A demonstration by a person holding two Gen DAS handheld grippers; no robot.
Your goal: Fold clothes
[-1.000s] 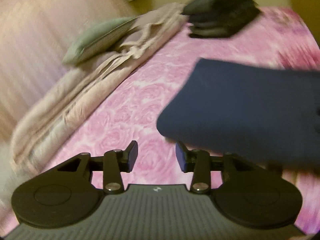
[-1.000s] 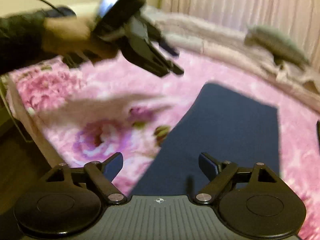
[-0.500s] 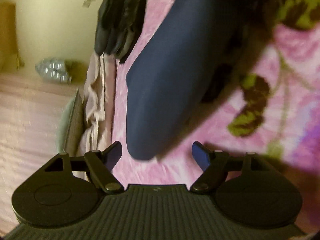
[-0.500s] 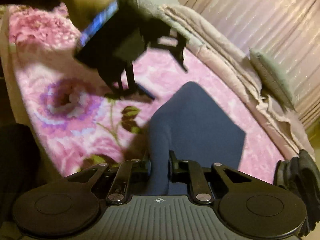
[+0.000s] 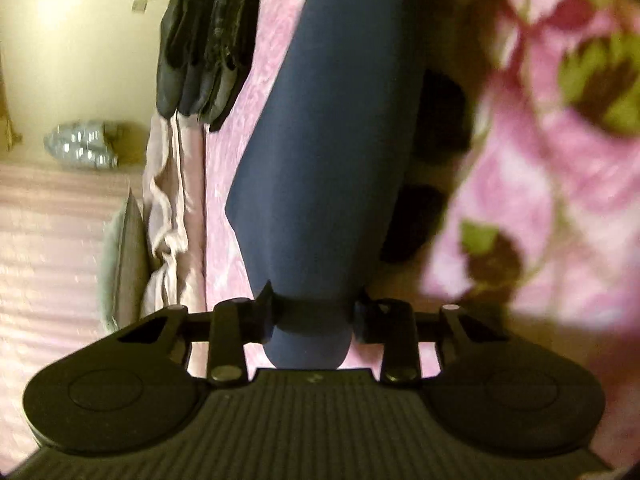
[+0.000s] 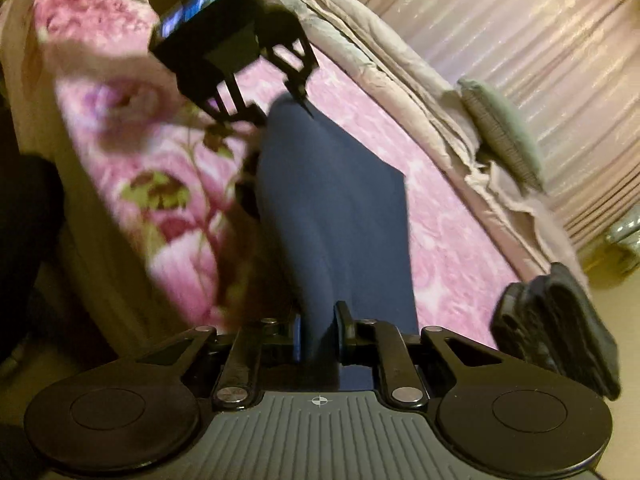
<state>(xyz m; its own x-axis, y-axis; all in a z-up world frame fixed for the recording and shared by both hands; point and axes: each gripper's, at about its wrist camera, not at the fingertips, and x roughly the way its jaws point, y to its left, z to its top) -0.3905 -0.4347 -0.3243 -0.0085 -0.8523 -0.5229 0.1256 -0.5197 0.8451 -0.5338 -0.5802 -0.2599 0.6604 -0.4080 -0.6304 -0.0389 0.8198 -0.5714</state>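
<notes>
A folded navy garment (image 5: 328, 128) stretches between my two grippers over the pink floral blanket (image 5: 560, 184). In the left wrist view my left gripper (image 5: 312, 312) is shut on one rounded end of it. In the right wrist view my right gripper (image 6: 318, 332) is shut on the opposite end, and the cloth (image 6: 340, 208) runs away from it to the left gripper (image 6: 276, 112), which a hand holds at the far end. The garment's underside is hidden.
A stack of dark folded clothes (image 6: 556, 328) lies on the blanket close to the right gripper. A beige quilt (image 6: 400, 80) and a grey-green pillow (image 6: 500, 132) line the bed's far side by the curtain (image 6: 540, 32). The near bed edge (image 6: 80, 216) drops off at left.
The left gripper swung over to the navy garment's end and shut on it. The right gripper shut on the other end, and the cloth now hangs narrower between them.
</notes>
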